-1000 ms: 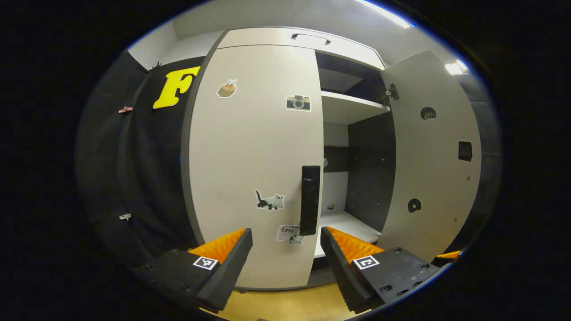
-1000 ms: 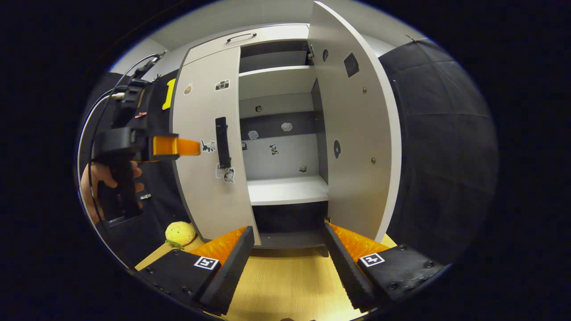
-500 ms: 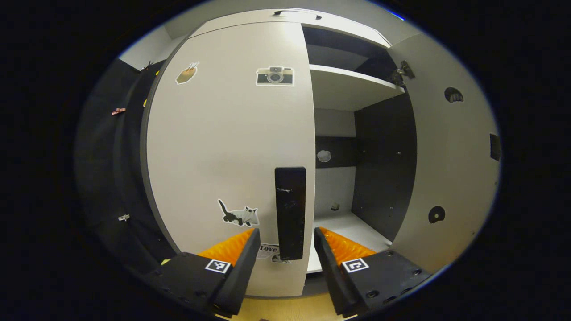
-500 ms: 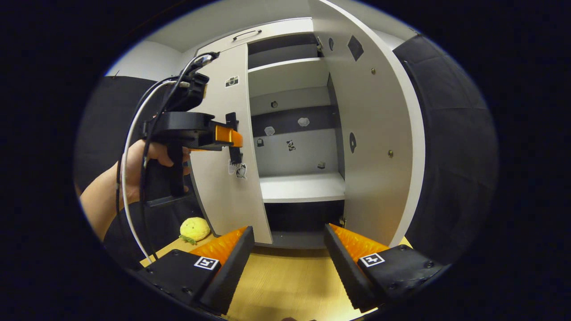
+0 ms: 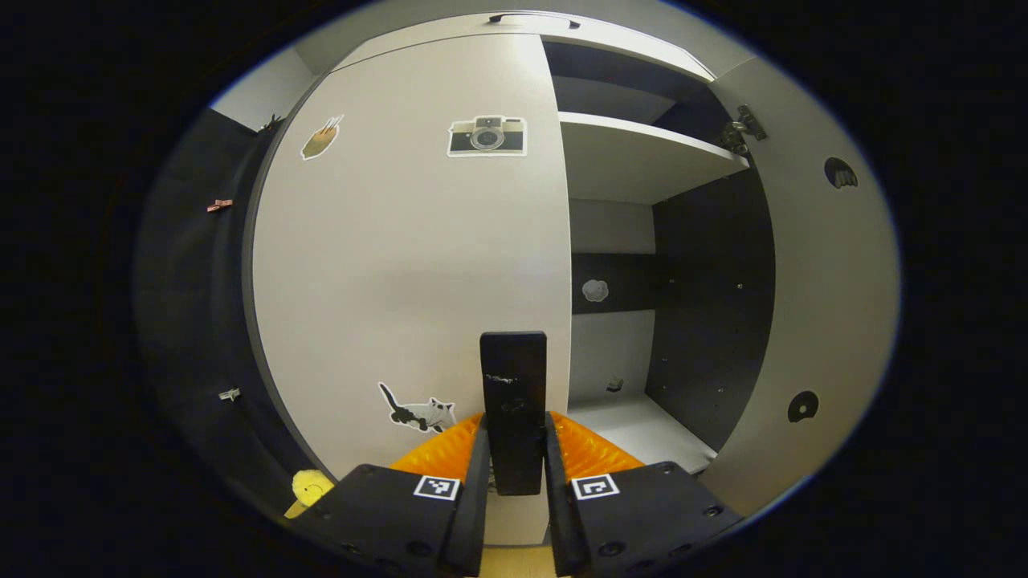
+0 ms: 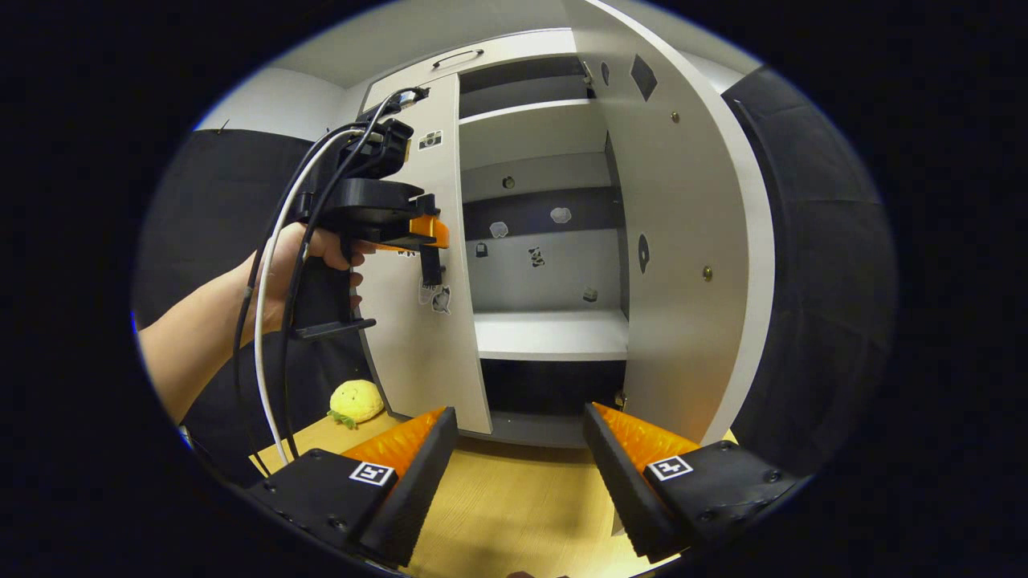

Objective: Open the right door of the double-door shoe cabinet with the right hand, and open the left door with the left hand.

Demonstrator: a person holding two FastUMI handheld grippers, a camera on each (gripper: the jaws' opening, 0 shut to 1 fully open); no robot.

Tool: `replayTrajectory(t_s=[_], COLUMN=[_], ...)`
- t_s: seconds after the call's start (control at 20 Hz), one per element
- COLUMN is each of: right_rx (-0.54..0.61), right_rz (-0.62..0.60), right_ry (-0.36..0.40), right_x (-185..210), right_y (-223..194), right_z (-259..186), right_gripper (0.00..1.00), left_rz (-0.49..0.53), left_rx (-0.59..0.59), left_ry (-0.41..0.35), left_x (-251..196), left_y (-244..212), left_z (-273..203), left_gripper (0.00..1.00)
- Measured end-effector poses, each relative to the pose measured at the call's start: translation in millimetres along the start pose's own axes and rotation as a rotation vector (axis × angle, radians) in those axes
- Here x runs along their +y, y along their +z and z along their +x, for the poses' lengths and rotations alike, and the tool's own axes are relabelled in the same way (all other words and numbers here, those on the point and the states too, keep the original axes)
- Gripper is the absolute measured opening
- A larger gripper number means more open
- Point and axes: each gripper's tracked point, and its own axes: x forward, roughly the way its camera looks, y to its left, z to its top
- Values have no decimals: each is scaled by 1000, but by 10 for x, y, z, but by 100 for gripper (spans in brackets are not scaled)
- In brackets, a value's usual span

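White-panelled double-door shoe cabinet [image 5: 610,152] stands upright on a light wooden floor [image 6: 514,514], its interior showing pale shelves against dark inner walls.

Right door [image 6: 683,241]: swung fully open, inner face outward, with round hinge recesses and a dark square patch visible. In the left gripper view the same right door [image 5: 827,297] stands at the far right, clear of the cabinet body.

Left door [image 5: 409,265]: flat white panel, closed or very nearly closed against the cabinet front. It carries stickers: a camera sticker [image 5: 487,136] near the top and a black-and-white cat sticker [image 5: 416,412] low down.

Person's hand [image 6: 301,269]: seen in the right gripper view, holding the left claw [image 6: 426,233] against the left door.

Left claw [image 5: 515,514]: both fingers pressed together on the black upright bar handle [image 5: 514,421] at the left door's free edge; the handle sits between them.

Right claw [image 6: 518,474]: fingers spread wide apart, gripping nothing, positioned low in front of the open compartment above the floor.

Yellow plush toy [image 6: 356,401]: lies on the floor beside the cabinet's left side, just below the hand.
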Motion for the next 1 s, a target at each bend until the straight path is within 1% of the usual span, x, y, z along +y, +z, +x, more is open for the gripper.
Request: replayTrajectory(t_s=[0.15, 0.25, 0.4, 0.5, 0.65, 0.8, 1.0], right_rx=[2, 8, 13, -5, -14, -10, -28], right_rz=[7, 12, 12, 11, 5, 6, 14], right_ry=[-8, -9, -12, -13, -29, -39, -46], right_x=[-34, -29, -12, 0, 19, 137, 320], right_y=[0, -20, -29, 28, 57, 56, 98], right_z=[3, -10, -8, -21, -23, -62, -79], right_gripper=[98, 98, 98, 98, 98, 98, 98], left_rz=[-2, 10, 6, -2, -29, -40, -63], left_rx=[0, 13, 9, -1, -14, -7, -7], left_ry=[-1, -2, -8, -16, -33, -65, -81], left_x=[-1, 3, 3, 7, 25, 49, 96], left_y=[-8, -42, -42, -41, -33, -38, -43], left_z=[4, -10, -23, -45, -124, -199, -231], left_gripper=[34, 30, 22, 15, 14, 13, 14])
